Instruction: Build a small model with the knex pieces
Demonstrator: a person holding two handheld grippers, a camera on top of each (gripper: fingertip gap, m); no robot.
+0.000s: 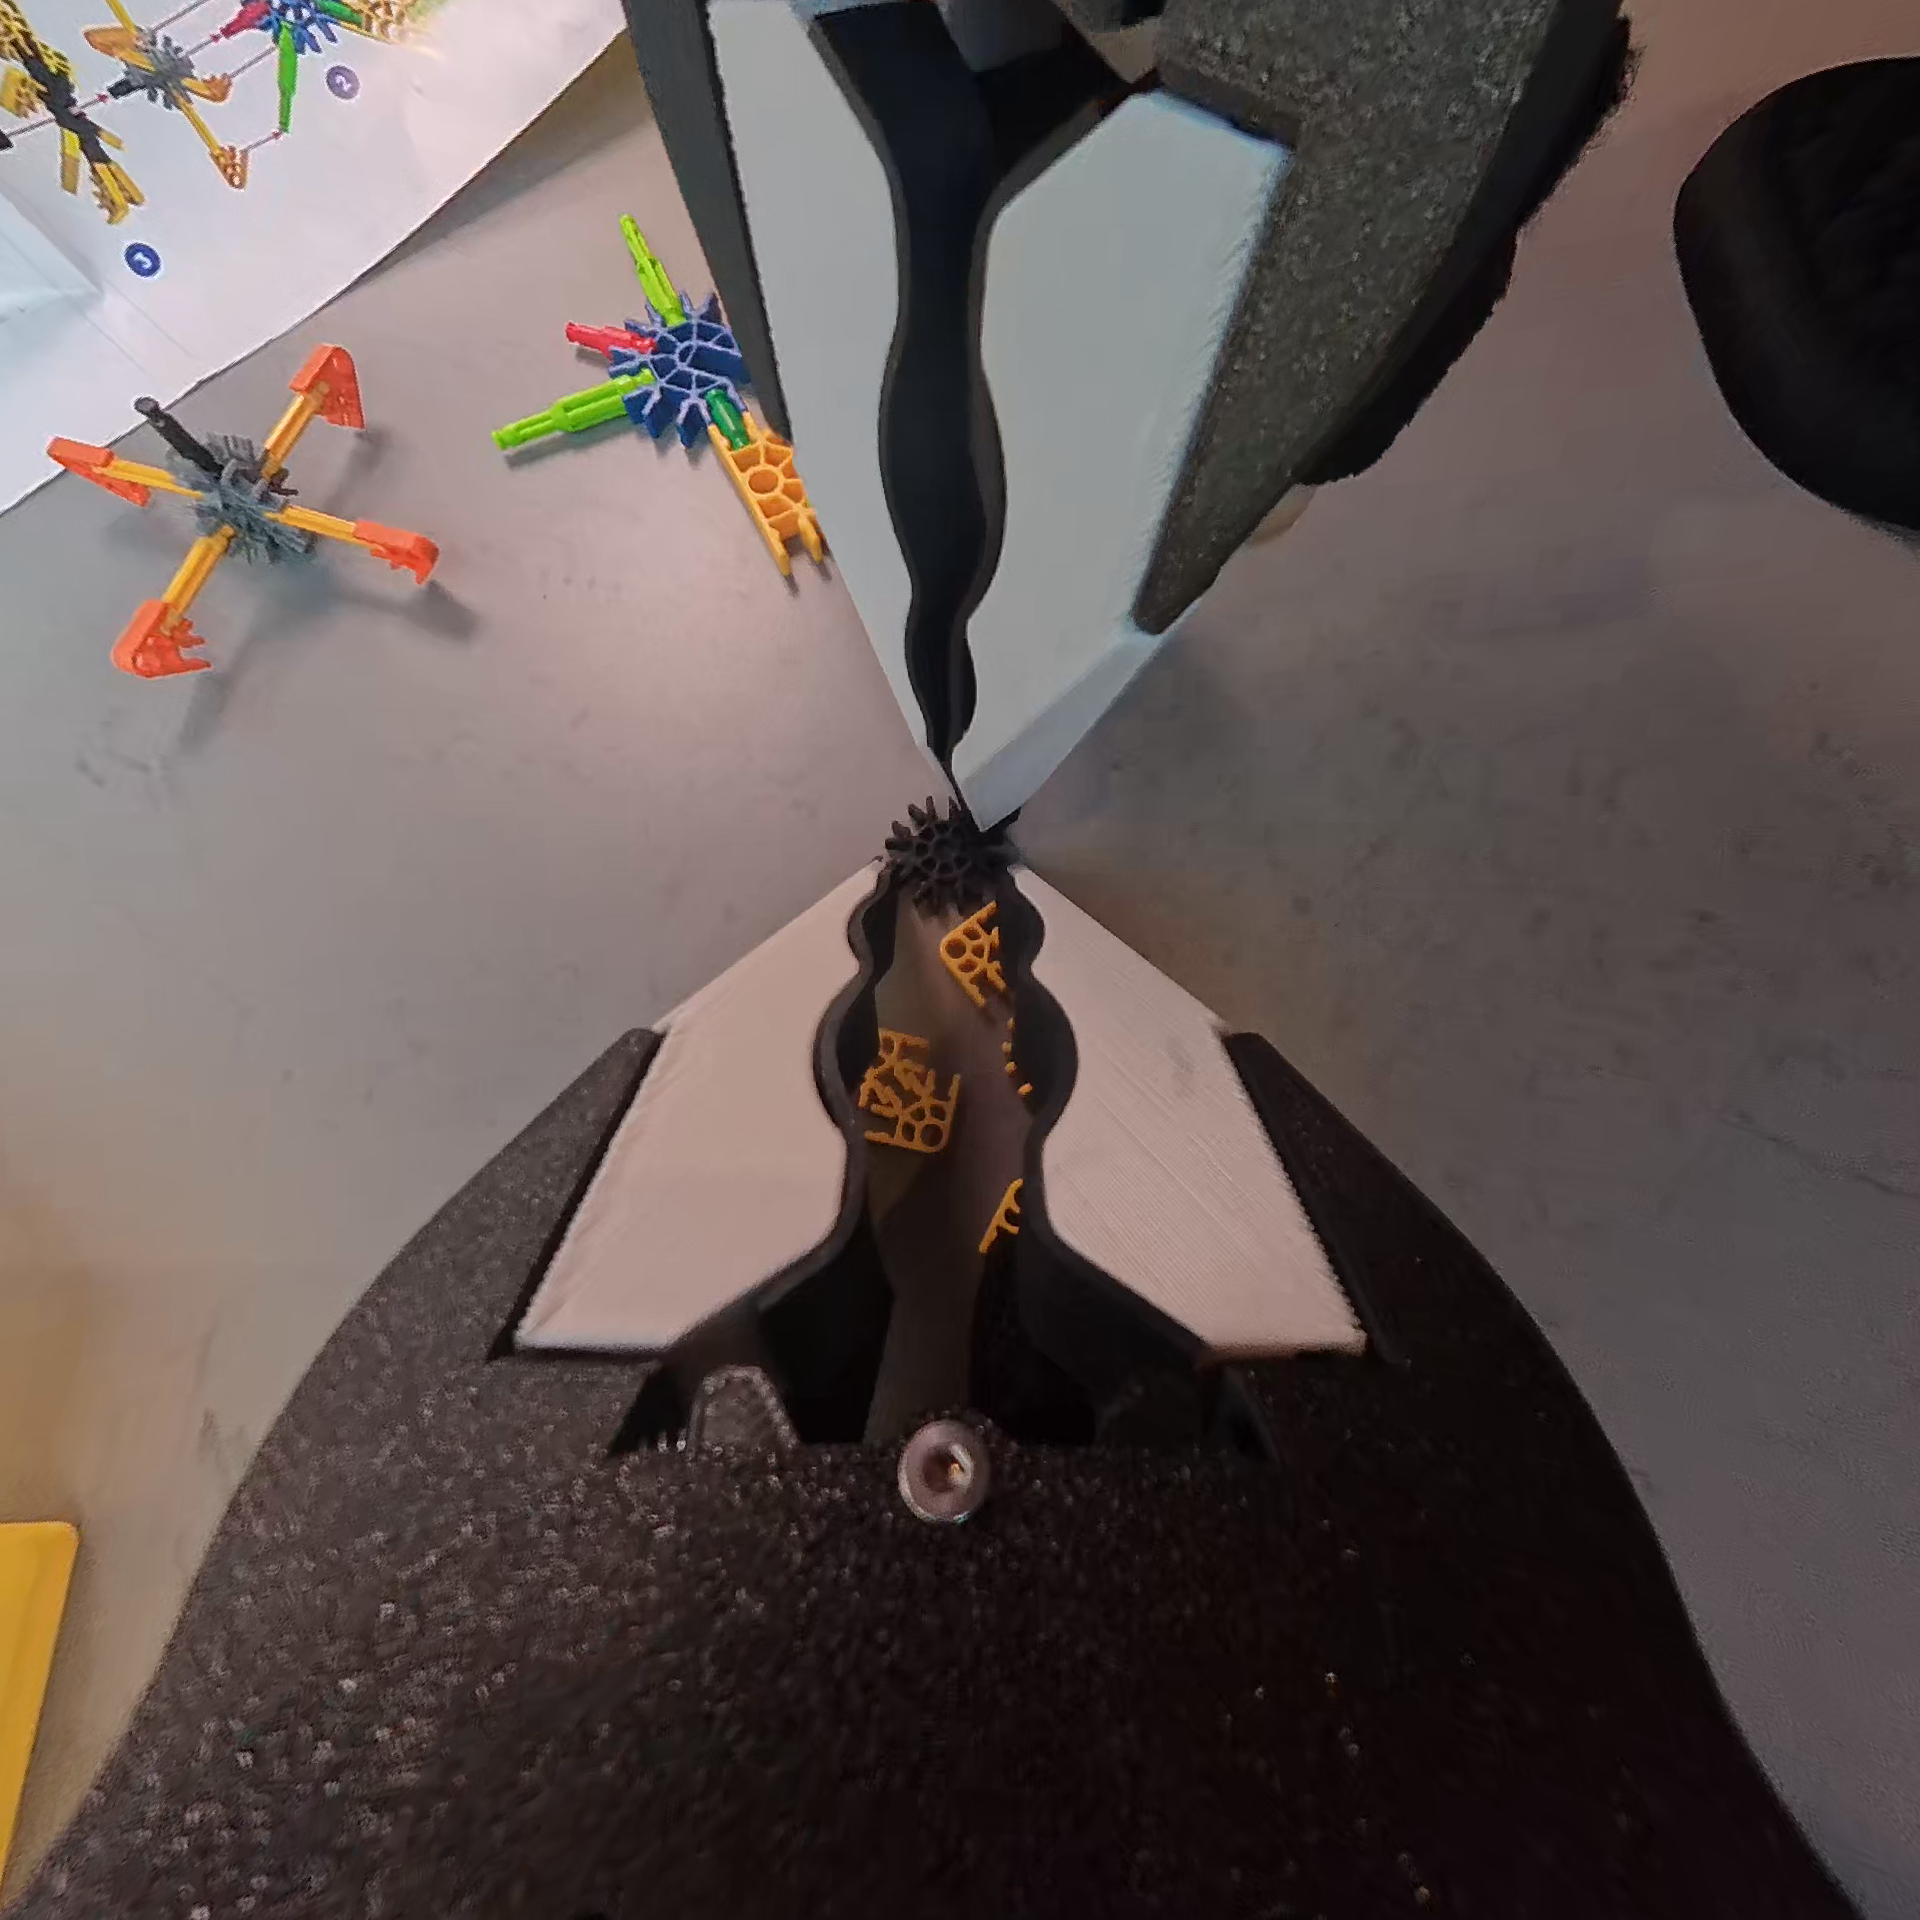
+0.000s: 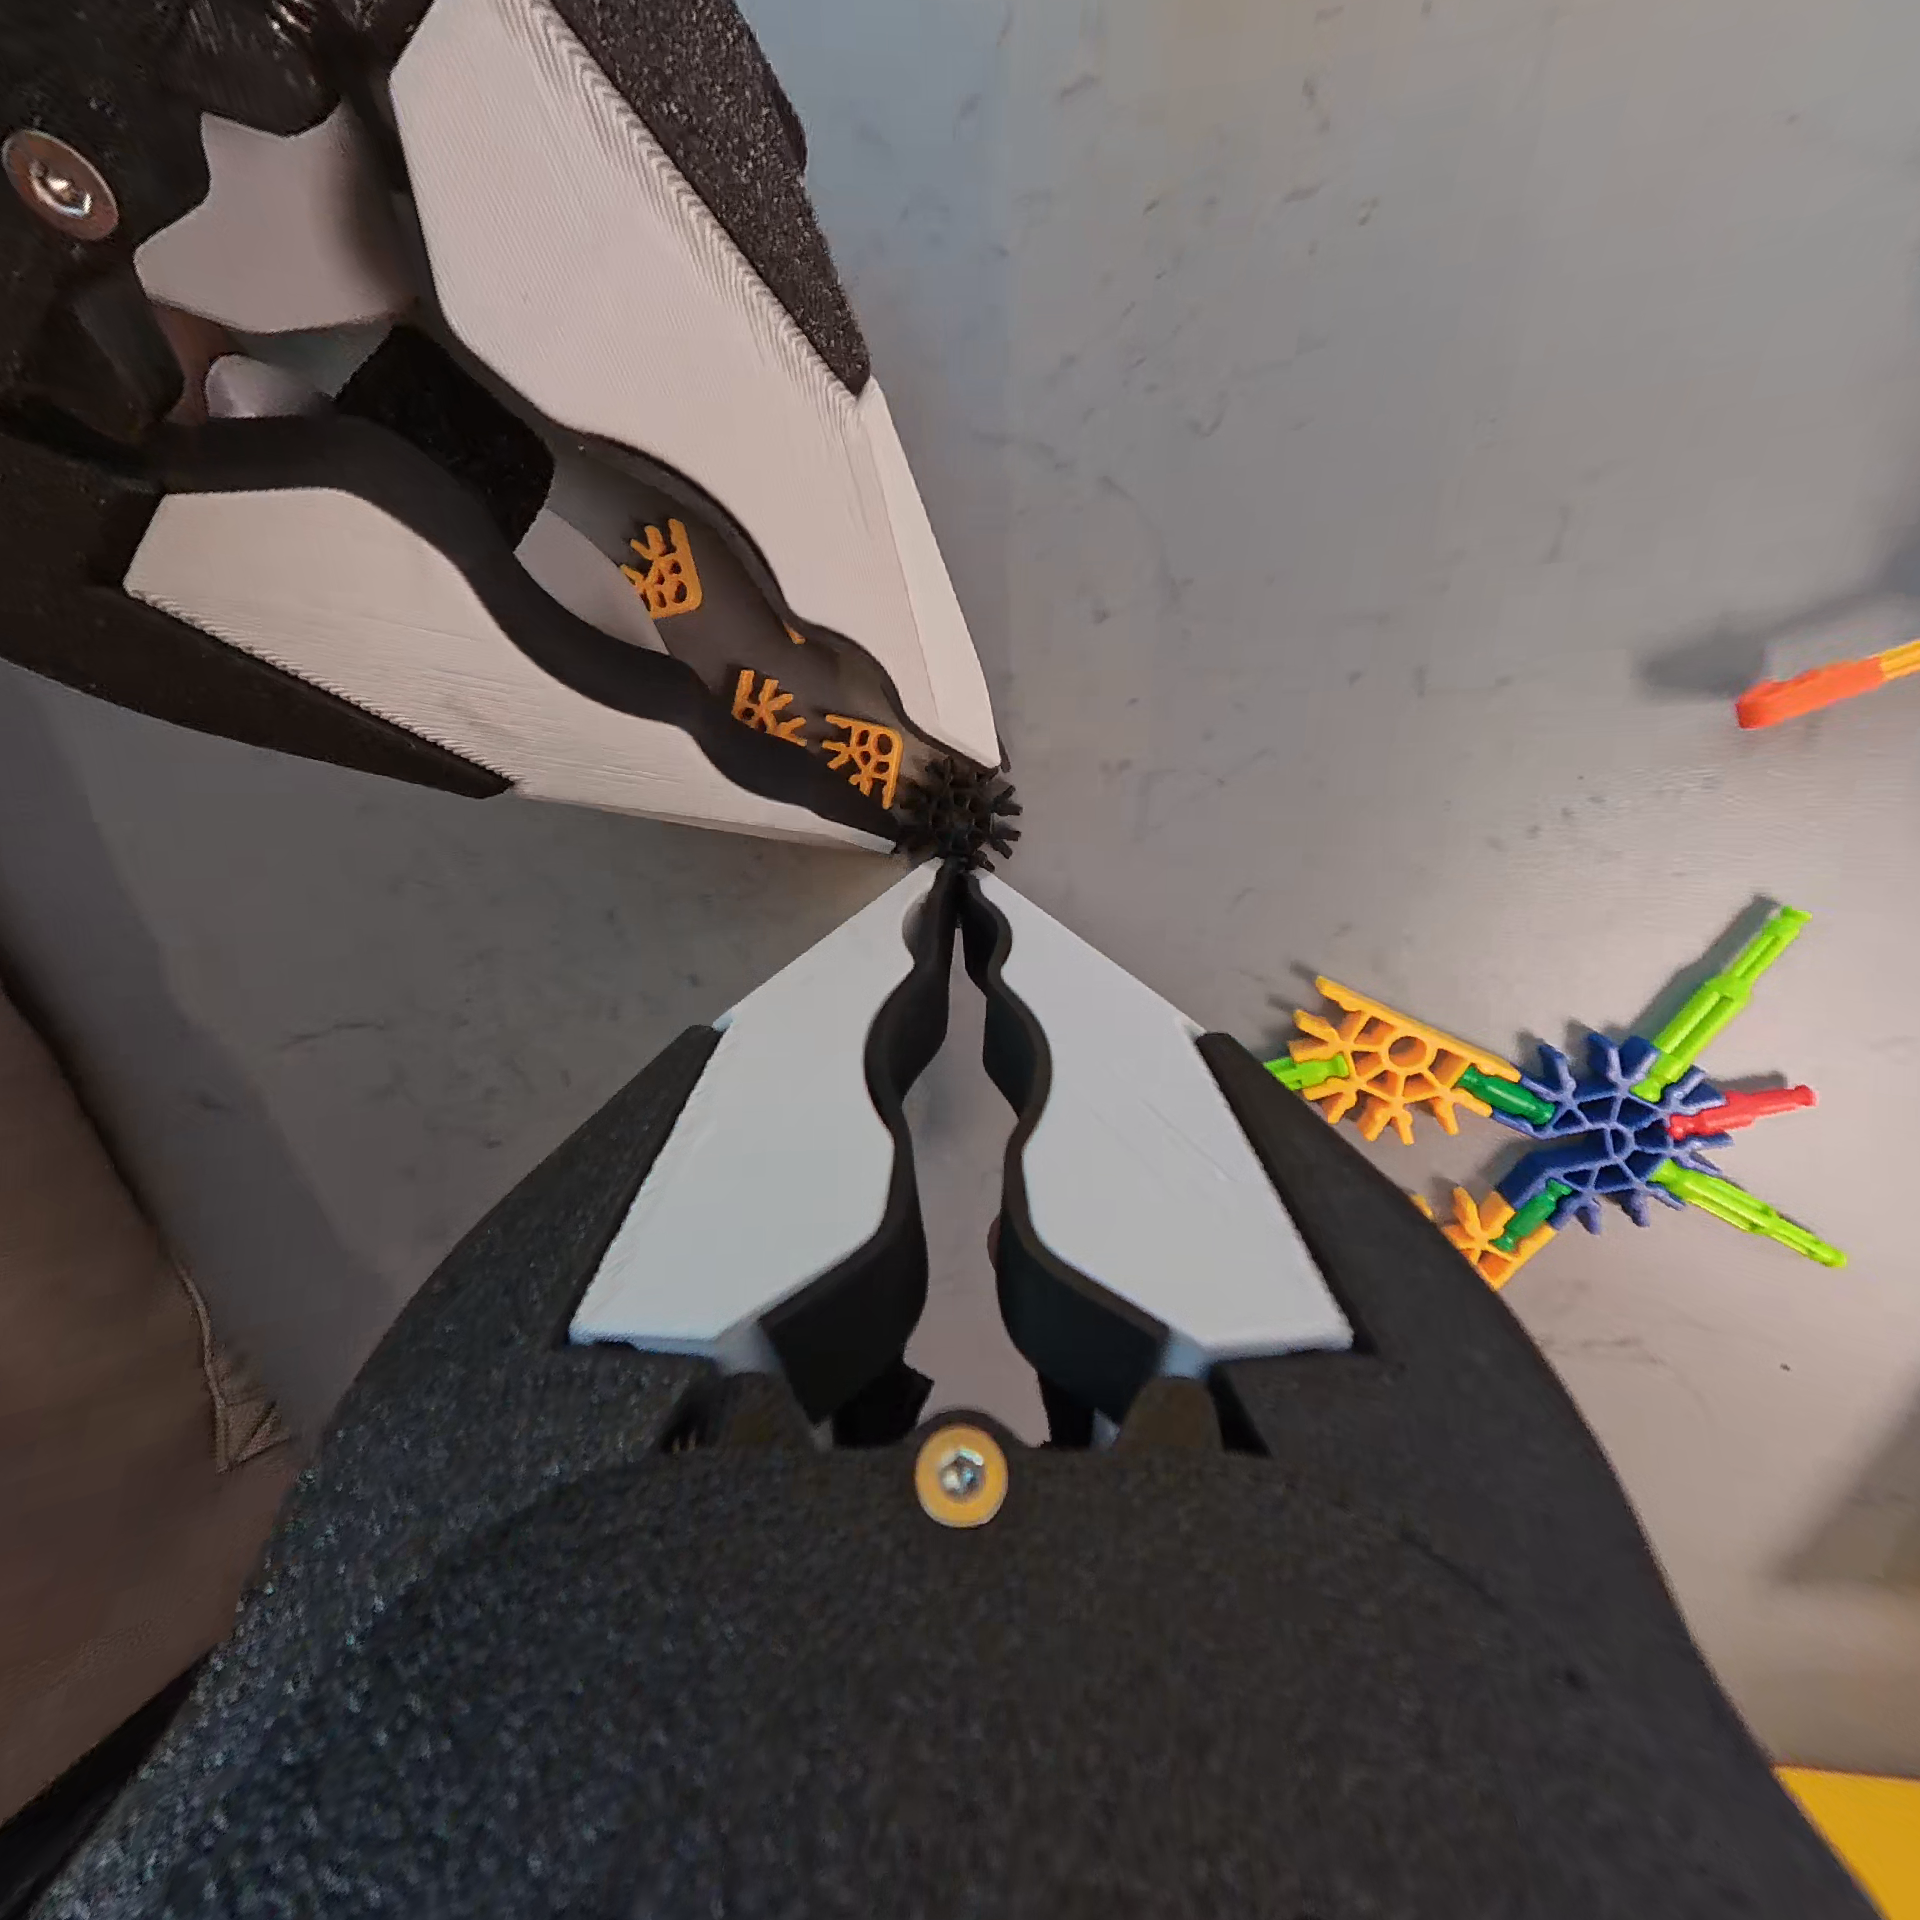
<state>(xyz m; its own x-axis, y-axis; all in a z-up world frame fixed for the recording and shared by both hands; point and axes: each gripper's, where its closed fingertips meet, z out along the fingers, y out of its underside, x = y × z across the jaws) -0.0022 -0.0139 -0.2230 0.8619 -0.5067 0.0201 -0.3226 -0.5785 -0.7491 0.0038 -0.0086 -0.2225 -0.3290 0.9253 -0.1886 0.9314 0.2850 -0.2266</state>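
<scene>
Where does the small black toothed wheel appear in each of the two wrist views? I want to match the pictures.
Left wrist view: the black wheel sits just above the picture's middle, pinched at the tips of the left gripper.
Right wrist view: the black wheel sits slightly above the middle, at the tips of the left gripper coming from the upper left, just beyond the right gripper.
Shared landmark: the blue star piece with green rods.

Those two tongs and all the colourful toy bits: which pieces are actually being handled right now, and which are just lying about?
Being handled:
- black spiky connector, pinched in the left tongs
- right tongs, closed, tips at that connector
- yellow pieces seen between the left fingers

Lying about:
- blue and green assembly
- orange and grey cross
- instruction sheet
- grey table
</scene>
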